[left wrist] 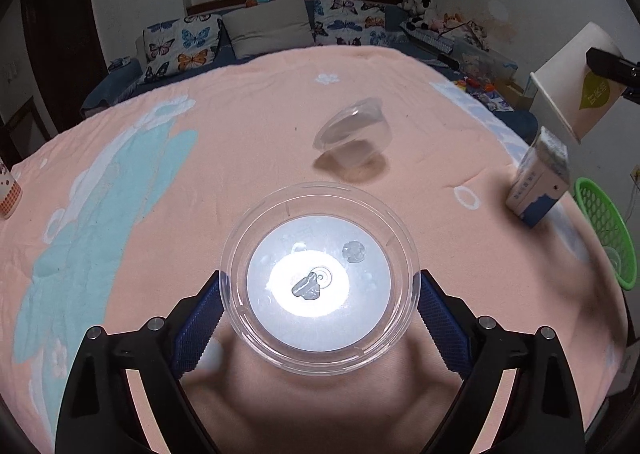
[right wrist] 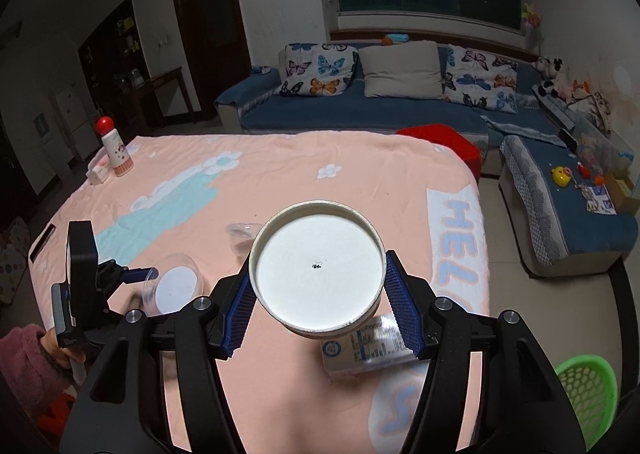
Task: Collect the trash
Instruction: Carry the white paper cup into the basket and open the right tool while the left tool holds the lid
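I've got my left gripper (left wrist: 320, 306) clamped on the clear plastic cup (left wrist: 320, 278) and my right gripper (right wrist: 318, 294) squeezing the paper cup (right wrist: 318, 274) (both mouths facing me), probably bound for the green basket (right wrist: 588, 390) right of my fingers.

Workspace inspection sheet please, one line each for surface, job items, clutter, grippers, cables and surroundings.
Surface: table under a peach blanket with flower and letter prints.
Job's things: clear plastic cup in the left gripper; white paper cup in the right gripper; second clear cup on its side on the blanket; milk carton near the table's right edge; green basket beyond that edge.
Clutter: red-capped bottle and a small box at the far left corner.
Grippers: left gripper fingers closed on the clear cup; right gripper fingers closed on the paper cup.
Cables: nothing seen.
Surroundings: blue sofa with butterfly cushions, dark window, red stool.
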Motion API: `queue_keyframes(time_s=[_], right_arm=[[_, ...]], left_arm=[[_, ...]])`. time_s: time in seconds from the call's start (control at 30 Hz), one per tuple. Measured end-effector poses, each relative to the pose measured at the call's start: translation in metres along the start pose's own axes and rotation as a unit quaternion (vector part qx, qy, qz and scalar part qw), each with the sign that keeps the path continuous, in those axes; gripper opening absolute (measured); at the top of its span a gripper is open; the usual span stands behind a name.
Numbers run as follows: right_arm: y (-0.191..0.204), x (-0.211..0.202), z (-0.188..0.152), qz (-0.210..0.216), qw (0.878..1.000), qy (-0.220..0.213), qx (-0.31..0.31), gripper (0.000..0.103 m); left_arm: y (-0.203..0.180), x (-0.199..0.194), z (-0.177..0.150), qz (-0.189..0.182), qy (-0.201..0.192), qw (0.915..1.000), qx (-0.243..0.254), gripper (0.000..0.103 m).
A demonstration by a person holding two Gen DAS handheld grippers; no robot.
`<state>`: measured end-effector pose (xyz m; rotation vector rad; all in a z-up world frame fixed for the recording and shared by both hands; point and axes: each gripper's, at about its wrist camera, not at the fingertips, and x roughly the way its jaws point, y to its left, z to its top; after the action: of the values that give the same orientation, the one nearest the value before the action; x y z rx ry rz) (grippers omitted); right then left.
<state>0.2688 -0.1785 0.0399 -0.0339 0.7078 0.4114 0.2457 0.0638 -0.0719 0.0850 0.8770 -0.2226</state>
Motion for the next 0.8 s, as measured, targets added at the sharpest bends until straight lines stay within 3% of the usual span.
queue_keyframes(time_s=[0.27, 0.43, 0.57, 0.8], right_arm=[[-0.015, -0.04, -0.016, -0.022, 0.999, -0.021, 0.014, 0.061], [-0.053, -0.064, -0.04, -0.073, 0.996, -0.011, 0.041, 0.061], [-0.103, -0.082, -0.071, -0.14, 0.987, 0.011, 0.074, 0.061], [-0.183, -0.104, -0.132, -0.231, 0.961, 0.05, 0.145, 0.061]], left_arm=[[-0.022, -0.041, 0.009, -0.015, -0.038, 0.9991, 0.014, 0.089], [-0.053, -0.061, 0.019, -0.036, -0.062, 0.9966, 0.04, 0.089], [-0.089, -0.069, 0.029, -0.068, -0.075, 0.9928, 0.063, 0.089], [-0.155, -0.063, 0.047, -0.117, -0.077, 0.9852, 0.099, 0.089]])
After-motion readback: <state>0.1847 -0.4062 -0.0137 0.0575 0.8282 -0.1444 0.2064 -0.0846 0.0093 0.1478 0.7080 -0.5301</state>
